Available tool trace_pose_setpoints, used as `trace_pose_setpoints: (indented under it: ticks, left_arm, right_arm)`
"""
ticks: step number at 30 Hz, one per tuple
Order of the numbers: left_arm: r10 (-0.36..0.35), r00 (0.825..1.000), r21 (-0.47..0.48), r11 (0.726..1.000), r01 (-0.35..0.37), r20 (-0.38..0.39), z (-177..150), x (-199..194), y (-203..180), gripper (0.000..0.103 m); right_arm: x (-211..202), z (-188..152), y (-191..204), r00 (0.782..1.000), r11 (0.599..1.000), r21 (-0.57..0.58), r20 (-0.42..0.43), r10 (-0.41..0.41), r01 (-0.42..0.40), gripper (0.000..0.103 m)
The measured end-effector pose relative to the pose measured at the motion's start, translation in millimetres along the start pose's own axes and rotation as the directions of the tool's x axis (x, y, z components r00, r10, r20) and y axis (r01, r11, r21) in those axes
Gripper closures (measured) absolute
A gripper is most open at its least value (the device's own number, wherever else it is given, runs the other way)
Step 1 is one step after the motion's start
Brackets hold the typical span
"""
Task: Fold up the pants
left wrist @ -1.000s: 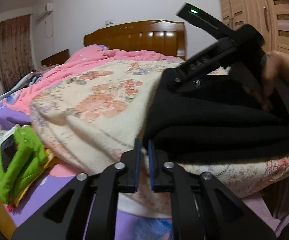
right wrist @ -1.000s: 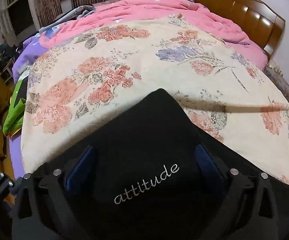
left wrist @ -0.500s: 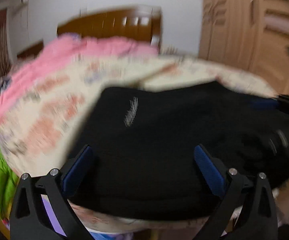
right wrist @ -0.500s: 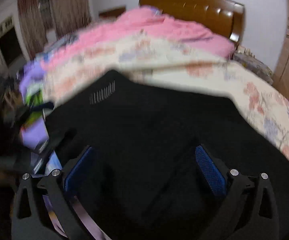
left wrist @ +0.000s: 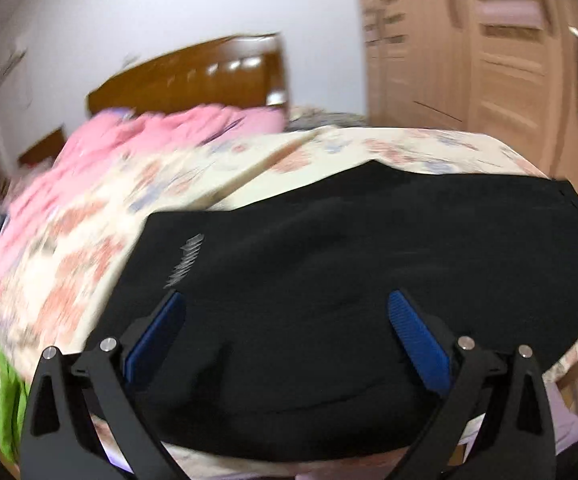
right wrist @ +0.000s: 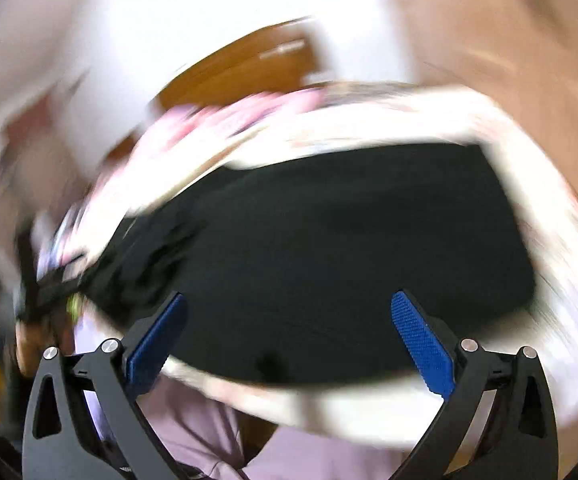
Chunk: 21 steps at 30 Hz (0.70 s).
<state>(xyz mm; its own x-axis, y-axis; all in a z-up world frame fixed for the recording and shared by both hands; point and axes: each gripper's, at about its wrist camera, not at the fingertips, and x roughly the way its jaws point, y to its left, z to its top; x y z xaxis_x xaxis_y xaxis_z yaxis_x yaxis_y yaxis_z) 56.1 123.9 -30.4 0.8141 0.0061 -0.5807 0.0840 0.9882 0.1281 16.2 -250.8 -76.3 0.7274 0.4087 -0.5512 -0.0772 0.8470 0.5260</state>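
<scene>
On the floral quilt (left wrist: 89, 280) black fabric pants (left wrist: 329, 280) lie folded, seemingly finished; left gripper (left wrist: 285, 336) and right gripper (right wrist: 289, 336) gape empty.

Folded black fabric pants (left wrist: 349, 280) with a small pale stitched mark lie on a cream quilt printed with red-pink flowers (left wrist: 89, 248), beside a plain pink blanket (left wrist: 161, 136) and glossy brown wooden headboard (left wrist: 193, 80).
</scene>
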Motion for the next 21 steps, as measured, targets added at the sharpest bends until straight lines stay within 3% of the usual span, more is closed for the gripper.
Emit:
trace_pose_setpoints:
  ticks: [4, 7, 8, 10, 15, 20, 21]
  left_arm:
    - [-0.016, 0.997, 0.048, 0.999, 0.020, -0.080, -5.1, 28.2, -27.2, 0.002]
    - [-0.120, 0.987, -0.090, 0.990, 0.110, -0.106, -11.2, 41.8, -10.7, 0.001]
    - [-0.132, 0.985, -0.091, 0.988, 0.122, -0.110, -10.9, 43.6, -8.2, 0.001]
    - [-0.128, 0.983, -0.058, 0.991, 0.121, -0.132, -8.4, 45.7, -10.6, 0.001]
    - [-0.130, 0.981, -0.061, 0.991, 0.123, -0.143, -9.2, 48.0, -12.2, 0.001]
    - [-0.131, 0.982, -0.059, 0.991, 0.124, -0.137, -10.0, 47.9, -11.5, 0.001]
    - [-0.131, 0.982, -0.059, 0.991, 0.124, -0.136, -10.4, 47.3, -11.1, 0.001]
  right_arm:
    - [-2.5, -4.9, -31.2, 0.996, 0.994, 0.076, -0.036, -0.076, 0.079, 0.006]
    - [9.2, -0.6, -29.7, 0.998, 0.996, 0.083, -0.064, -0.010, 0.015, 0.006]
    - [14.3, 1.7, -26.3, 0.997, 0.998, 0.063, -0.070, -0.012, 0.016, 0.006]
    - [22.7, 10.2, -24.3, 0.998, 0.998, 0.051, -0.066, -0.021, 0.025, 0.005]
    - [21.6, 24.1, -45.0, 1.000, 0.977, 0.211, -0.001, 0.010, -0.010, 0.004]
    - [31.8, 24.7, -31.1, 0.998, 0.991, 0.123, -0.029, -0.058, 0.061, 0.008]
    - [31.2, 25.9, -31.7, 0.996, 0.987, 0.128, -0.026, -0.090, 0.093, 0.018]
